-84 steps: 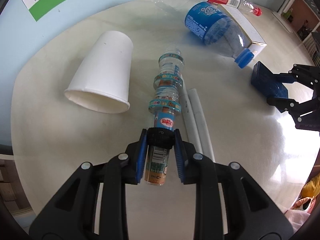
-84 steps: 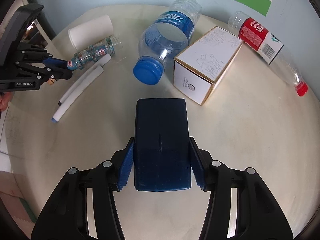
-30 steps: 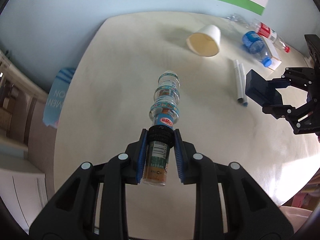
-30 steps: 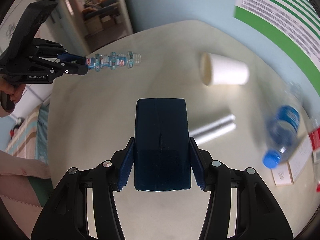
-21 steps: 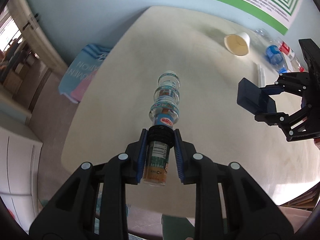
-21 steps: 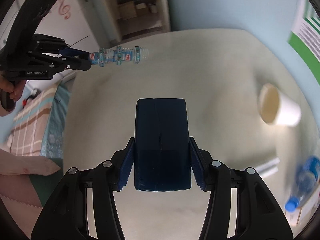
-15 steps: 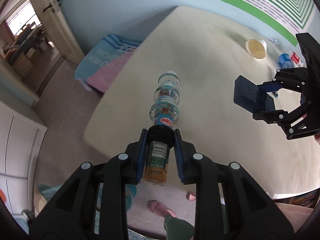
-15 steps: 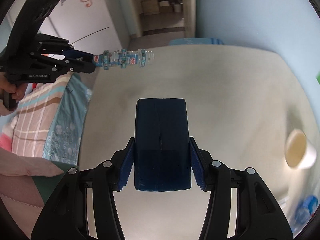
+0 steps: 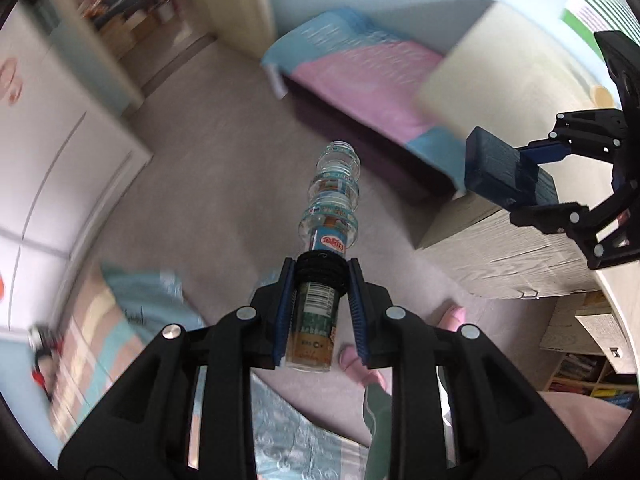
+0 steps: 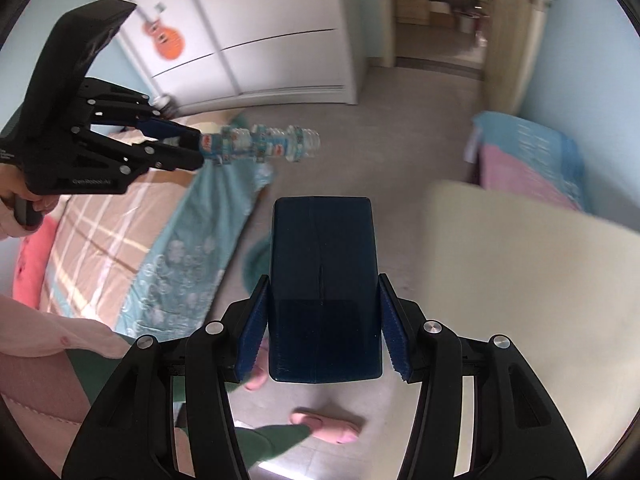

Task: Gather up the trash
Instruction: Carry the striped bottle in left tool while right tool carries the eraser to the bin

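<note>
Both views have swung off the surface (image 10: 520,264) toward floor (image 9: 224,184) and bed (image 10: 120,256); the right gripper (image 10: 322,320) still clamps the box (image 10: 322,280), the left gripper (image 9: 320,304) the bottle (image 9: 330,216), both in mid-air

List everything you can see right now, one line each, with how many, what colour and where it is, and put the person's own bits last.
plastic bottle: one, clear with teal label bands, held off the floor in the left jaws.
dark blue box: one, navy, clamped in the right jaws.
table: one, cream, at the right.
bed: one, teal and plaid cover, at the left.
mat: one, pink and blue, on the floor by the wall.
wardrobe: one, white, with a guitar sticker.
left gripper: one, black with blue pads.
right gripper: one, black with blue pads.
slippered foot: one, pink, on the floor.
</note>
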